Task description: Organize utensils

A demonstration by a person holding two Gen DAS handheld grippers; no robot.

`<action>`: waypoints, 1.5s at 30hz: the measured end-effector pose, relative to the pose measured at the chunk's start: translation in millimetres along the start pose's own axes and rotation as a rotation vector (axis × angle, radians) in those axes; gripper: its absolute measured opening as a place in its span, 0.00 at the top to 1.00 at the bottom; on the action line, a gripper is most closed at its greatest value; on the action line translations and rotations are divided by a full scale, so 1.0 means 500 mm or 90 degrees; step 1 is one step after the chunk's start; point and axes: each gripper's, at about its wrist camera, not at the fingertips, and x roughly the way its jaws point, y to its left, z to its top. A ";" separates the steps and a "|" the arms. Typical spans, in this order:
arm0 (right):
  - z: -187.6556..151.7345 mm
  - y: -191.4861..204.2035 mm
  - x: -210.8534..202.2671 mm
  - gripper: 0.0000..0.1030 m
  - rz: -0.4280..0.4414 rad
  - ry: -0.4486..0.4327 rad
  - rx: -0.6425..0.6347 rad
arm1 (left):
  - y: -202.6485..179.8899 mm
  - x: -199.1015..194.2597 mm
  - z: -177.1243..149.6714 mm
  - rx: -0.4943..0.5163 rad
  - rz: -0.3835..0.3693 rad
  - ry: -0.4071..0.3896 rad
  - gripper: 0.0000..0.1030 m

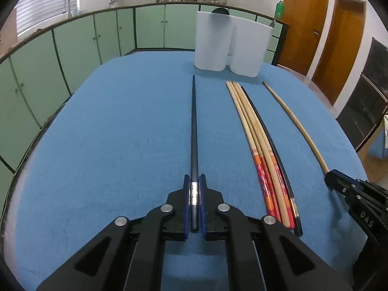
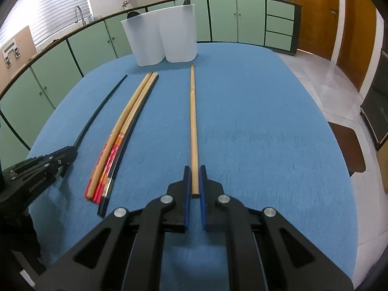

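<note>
My left gripper (image 1: pixel 194 181) is shut on the thick end of a black chopstick (image 1: pixel 193 126), which points at the white utensil holder (image 1: pixel 228 46). My right gripper (image 2: pixel 194 172) is shut on the end of a plain wooden chopstick (image 2: pixel 193 121), which points at the holder (image 2: pixel 165 38). Between them a bundle of wooden chopsticks with red and orange ends (image 1: pixel 254 131) lies on the blue table, with one more black chopstick (image 1: pixel 269 133) beside it. The bundle also shows in the right wrist view (image 2: pixel 126 123). The right gripper shows at the right edge of the left wrist view (image 1: pixel 339 181).
The blue table (image 1: pixel 109 133) ends at curved edges left and right. Green cabinets (image 1: pixel 72 48) run behind it. The two-part holder has dark utensils sticking out of it. Wooden doors (image 1: pixel 303 24) stand at the right.
</note>
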 end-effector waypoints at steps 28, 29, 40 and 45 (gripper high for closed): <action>-0.039 -0.002 -0.038 0.69 0.019 0.001 -0.040 | 0.002 -0.025 -0.027 0.037 -0.011 -0.002 0.60; -0.038 -0.003 -0.036 0.70 0.021 0.002 -0.037 | 0.003 -0.025 -0.028 0.037 -0.011 -0.002 0.60; -0.021 -0.012 -0.019 0.75 0.024 0.001 -0.026 | 0.005 -0.022 -0.023 0.022 -0.009 -0.002 0.61; -0.013 -0.008 -0.007 0.94 0.015 0.005 -0.034 | -0.003 -0.017 -0.019 0.026 -0.009 0.000 0.79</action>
